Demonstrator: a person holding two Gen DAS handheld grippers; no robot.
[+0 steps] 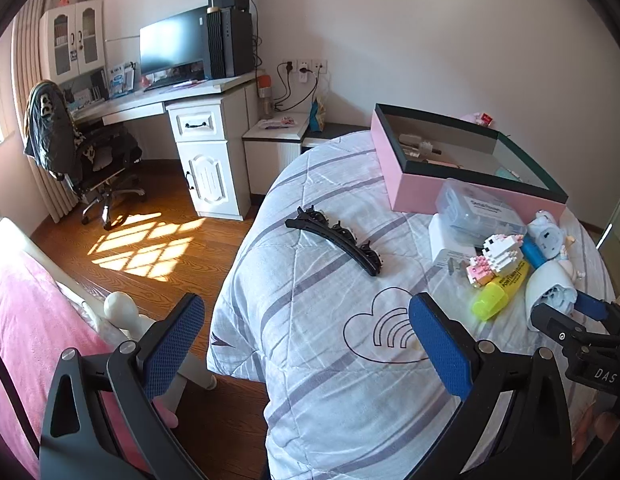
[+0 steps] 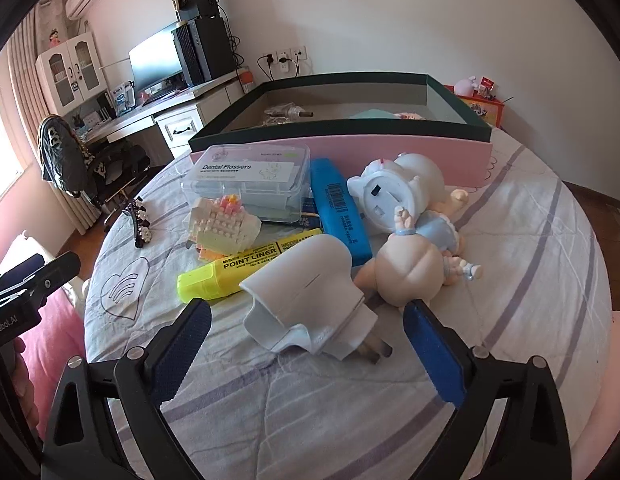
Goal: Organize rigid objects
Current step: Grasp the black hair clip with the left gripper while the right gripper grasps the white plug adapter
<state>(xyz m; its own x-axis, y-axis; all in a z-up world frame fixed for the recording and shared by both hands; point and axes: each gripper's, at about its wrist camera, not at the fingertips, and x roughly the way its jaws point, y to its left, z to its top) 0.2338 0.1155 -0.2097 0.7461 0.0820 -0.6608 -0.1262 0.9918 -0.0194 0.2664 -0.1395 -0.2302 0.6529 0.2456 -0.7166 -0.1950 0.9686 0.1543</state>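
Observation:
A pink box with a dark rim (image 2: 350, 142) (image 1: 426, 190) stands open on the round quilt-covered table, with a few items inside. In front of it lie a white plug adapter (image 2: 310, 292) (image 1: 550, 284), a yellow highlighter (image 2: 246, 266) (image 1: 498, 292), a blue highlighter (image 2: 340, 210), a clear Dental Flossers case (image 2: 250, 176) (image 1: 478, 210), a brick-built toy (image 2: 222, 224) (image 1: 496, 256) and doll figures (image 2: 406, 240). A black hair clip (image 1: 338, 240) (image 2: 140, 222) lies apart to the left. My right gripper (image 2: 308, 344) is open, its fingers either side of the adapter. My left gripper (image 1: 306, 336) is open and empty over the quilt's left edge.
The table edge drops to a wooden floor (image 1: 150, 248) on the left. A pink bed (image 1: 26, 320) lies at lower left. A desk with a monitor (image 1: 174, 44) and an office chair (image 1: 82, 152) stand farther back.

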